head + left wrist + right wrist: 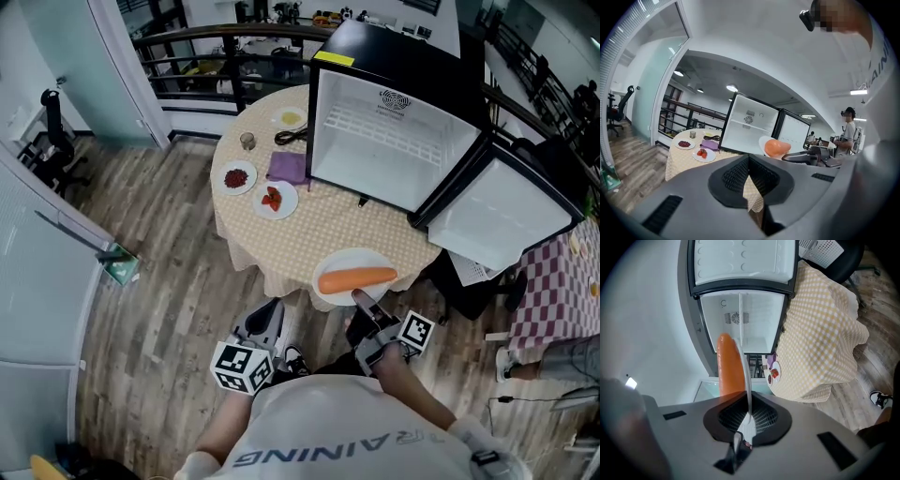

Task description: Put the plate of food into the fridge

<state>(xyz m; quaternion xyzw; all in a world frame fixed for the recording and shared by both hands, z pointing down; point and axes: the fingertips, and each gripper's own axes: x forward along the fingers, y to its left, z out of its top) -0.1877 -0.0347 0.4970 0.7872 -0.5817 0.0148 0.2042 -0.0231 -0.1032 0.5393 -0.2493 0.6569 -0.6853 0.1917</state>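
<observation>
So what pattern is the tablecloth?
The tablecloth is a yellow-and-white check; the right gripper view shows it best.

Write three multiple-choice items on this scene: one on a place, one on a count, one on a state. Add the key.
1. Where is the plate with the carrot?
A. On the fridge shelf
B. Held by the right gripper at the near edge of the table
C. On the floor

2. How many small plates lie on the table left of the fridge?
A. One
B. Five
C. Three

3. How is the fridge door?
A. Open wide
B. Shut
C. Lifted off and laid on the floor

Key:
1 B: in the right gripper view the jaws pinch its rim.
2 C: one holds dark red bits, one red pieces, one something yellow.
3 A: the white, empty inside shows.
</observation>
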